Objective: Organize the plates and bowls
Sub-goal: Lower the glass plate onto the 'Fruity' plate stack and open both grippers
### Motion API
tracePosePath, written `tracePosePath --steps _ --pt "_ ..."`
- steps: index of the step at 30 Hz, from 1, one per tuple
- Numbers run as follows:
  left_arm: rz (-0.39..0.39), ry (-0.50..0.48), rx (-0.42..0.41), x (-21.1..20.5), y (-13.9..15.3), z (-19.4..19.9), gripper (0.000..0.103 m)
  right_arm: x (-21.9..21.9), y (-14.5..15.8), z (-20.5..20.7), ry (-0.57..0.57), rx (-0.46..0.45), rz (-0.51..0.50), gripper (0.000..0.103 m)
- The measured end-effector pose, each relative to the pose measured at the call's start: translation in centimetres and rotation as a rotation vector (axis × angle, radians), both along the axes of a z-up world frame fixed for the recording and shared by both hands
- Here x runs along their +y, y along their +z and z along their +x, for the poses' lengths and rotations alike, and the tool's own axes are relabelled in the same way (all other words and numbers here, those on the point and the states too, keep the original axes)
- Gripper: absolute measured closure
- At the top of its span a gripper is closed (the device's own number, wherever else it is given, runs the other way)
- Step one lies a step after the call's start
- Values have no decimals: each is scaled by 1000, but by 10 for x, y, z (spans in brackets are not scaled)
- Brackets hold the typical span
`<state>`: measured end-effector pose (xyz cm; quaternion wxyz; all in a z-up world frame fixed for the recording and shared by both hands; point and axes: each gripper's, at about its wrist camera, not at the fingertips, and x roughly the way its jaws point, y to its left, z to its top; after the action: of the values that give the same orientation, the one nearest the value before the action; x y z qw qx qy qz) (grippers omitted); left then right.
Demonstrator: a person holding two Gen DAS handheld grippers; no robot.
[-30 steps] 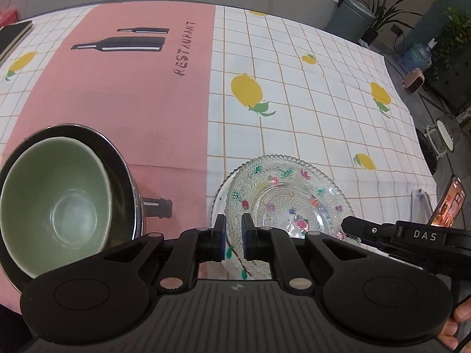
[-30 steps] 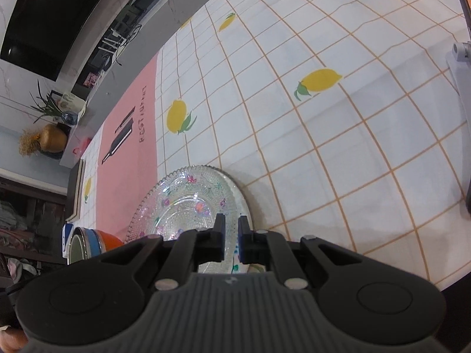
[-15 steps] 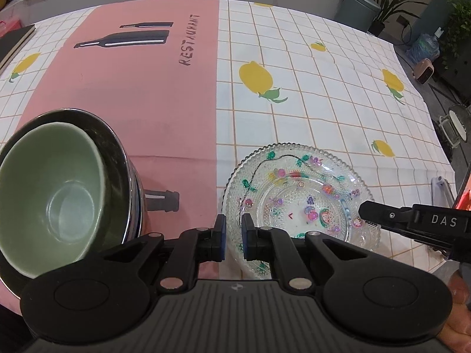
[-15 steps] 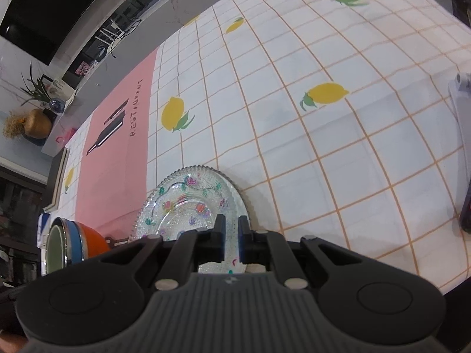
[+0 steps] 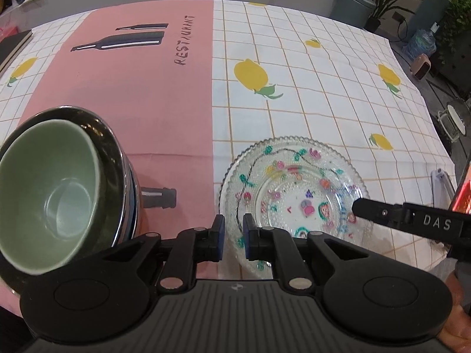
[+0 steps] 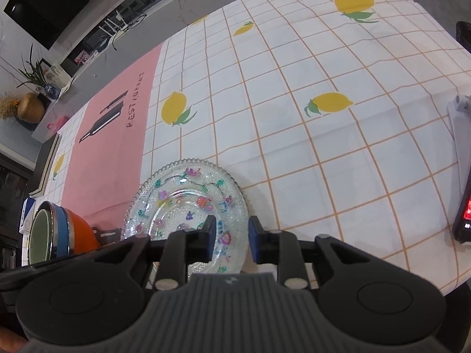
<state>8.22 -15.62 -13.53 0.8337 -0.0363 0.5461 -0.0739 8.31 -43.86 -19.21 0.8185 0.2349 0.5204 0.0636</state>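
A clear glass plate (image 5: 294, 194) with painted flowers lies on the tablecloth near the front edge. My left gripper (image 5: 233, 236) has its jaws narrowly parted around the plate's near left rim. My right gripper (image 6: 232, 239) is open, its fingers astride the plate's right rim (image 6: 235, 206); it shows from the side in the left wrist view (image 5: 382, 213). A green bowl (image 5: 47, 194) sits nested in a stack of dark, blue and orange bowls (image 6: 67, 235) left of the plate.
A phone with a lit red screen (image 6: 465, 214) on a white stand (image 6: 456, 123) is at the table's right edge. A dark book (image 5: 11, 47) lies far left. A bin and plants (image 5: 359, 3) stand beyond the table.
The right gripper's jaws have opened from nearly shut on the plate's rim. Both cameras have drawn back a little, and the plate now lies flat on the cloth.
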Motion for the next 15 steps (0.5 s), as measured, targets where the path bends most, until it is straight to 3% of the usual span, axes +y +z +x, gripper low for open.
tracePosePath --steps 3,6,8,9,12,15 --pt "-15 -16 16 0 1 -9 74 0 2 -9 -17 3 15 73" --pt "-91 -18 70 5 -4 -14 73 5 1 -22 -14 18 37 71" --pt "-149 -6 104 9 -8 -17 73 9 -2 -30 -5 35 55 71" --pt "-171 -1 109 11 -10 -18 79 11 -4 -33 -4 45 64 72" --pt "-185 5 90 14 -8 -21 83 13 -8 -42 -29 66 79 85" --pt "-198 20 89 17 -9 -19 86 9 -10 -42 -59 73 106 86"
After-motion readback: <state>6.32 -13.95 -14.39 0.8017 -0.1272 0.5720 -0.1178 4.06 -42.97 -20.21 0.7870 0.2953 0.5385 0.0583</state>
